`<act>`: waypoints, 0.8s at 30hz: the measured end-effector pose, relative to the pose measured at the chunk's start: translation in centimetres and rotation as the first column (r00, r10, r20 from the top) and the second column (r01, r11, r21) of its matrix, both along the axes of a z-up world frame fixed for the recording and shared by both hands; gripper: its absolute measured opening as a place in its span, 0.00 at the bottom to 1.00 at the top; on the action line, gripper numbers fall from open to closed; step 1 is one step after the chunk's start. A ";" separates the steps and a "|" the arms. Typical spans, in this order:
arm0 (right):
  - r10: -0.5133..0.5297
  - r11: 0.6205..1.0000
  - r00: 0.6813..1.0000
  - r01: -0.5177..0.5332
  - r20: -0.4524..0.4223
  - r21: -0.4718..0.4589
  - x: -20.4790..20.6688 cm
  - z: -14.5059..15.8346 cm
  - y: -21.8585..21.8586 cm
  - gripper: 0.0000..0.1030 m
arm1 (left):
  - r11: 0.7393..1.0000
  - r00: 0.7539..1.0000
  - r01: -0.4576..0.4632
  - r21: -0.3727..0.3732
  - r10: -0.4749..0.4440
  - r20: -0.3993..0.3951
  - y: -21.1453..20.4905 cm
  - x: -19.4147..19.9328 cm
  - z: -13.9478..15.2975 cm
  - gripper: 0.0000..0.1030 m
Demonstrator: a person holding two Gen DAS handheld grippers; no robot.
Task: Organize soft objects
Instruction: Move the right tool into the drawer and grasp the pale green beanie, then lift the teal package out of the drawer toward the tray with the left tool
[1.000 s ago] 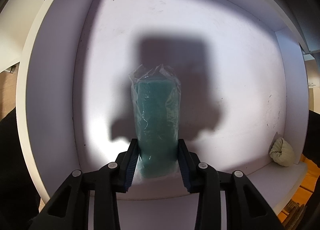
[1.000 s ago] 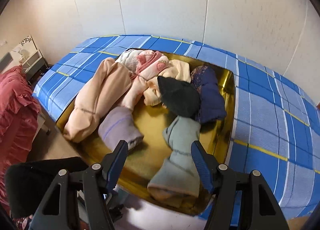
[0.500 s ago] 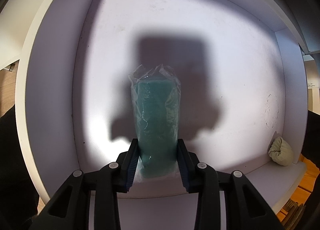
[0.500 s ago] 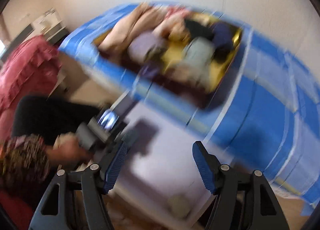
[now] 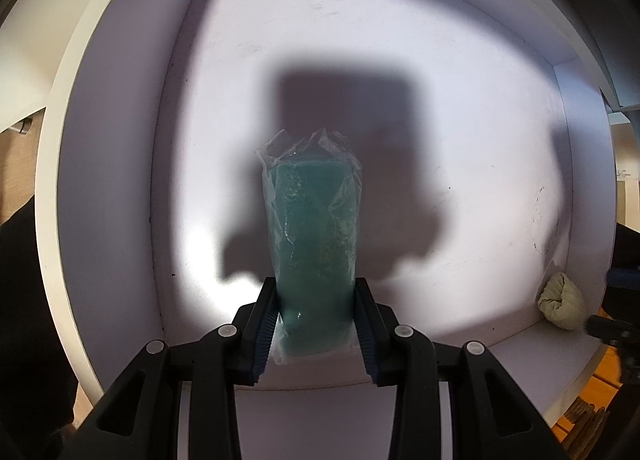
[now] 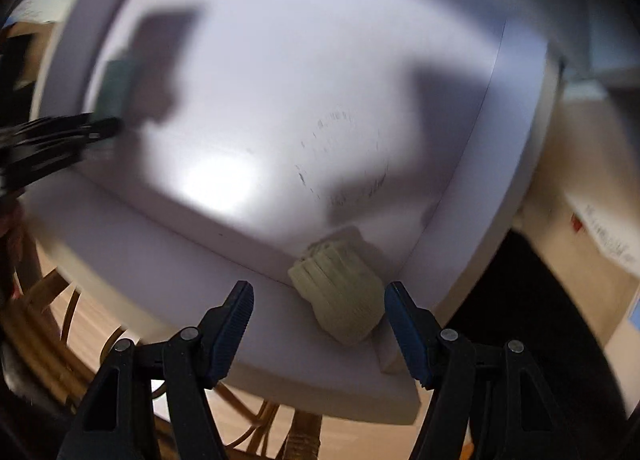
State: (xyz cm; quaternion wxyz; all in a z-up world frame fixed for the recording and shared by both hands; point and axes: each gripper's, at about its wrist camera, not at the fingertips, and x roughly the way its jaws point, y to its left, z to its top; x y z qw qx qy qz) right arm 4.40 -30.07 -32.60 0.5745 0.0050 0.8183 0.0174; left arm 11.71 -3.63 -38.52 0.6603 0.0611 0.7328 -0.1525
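Moved: right gripper (image 6: 319,326) has swung away from the bed and its tray of clothes and now points down into the white box; the left view is unchanged.
Box (image 5: 104,180): white, open-topped, lit inside, with scuffed floor; both grippers look into it.
Sponge (image 5: 314,252): teal block in a clear wrapper, hanging over the middle of the box floor, its shadow on the floor behind it; it does not look set down yet.
Sock (image 6: 340,296): pale, ribbed, rolled bundle lying in the box's corner, touching the wall; it reads as already put away.
Left gripper (image 5: 316,324): jaws closed on the sponge's near end, pads pressing its sides.
Right gripper: jaws apart and empty, with the sock just ahead, between the fingertips in view but not touched.
Done: one soft thing is in the box, a second is over it.
Left: release the sponge; judging by the task, the clothes elsewhere remain to sort.
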 end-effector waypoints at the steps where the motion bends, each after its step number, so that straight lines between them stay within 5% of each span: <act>1: 0.002 1.000 1.000 -0.002 -0.014 -0.006 0.0 -0.6 0.0 0.67 | 1.000 1.000 0.001 0.001 -0.001 0.000 -0.1 0.0 0.0 0.35; 13: -0.070 0.996 0.982 0.061 -0.176 -0.058 -2.3 -5.8 -2.0 0.61 | 0.999 0.999 -0.034 -0.032 0.034 0.004 0.5 0.0 0.3 0.35; 18: -0.050 0.998 0.992 0.045 -0.114 -0.048 -1.7 -5.4 -1.7 0.54 | 0.998 0.999 -0.050 -0.048 0.051 0.005 1.1 -0.2 0.4 0.35; 24: -0.117 0.993 0.990 0.116 0.077 0.022 0.3 -3.2 -2.1 0.53 | 0.998 0.999 -0.040 -0.049 0.041 0.008 1.4 -0.8 0.4 0.35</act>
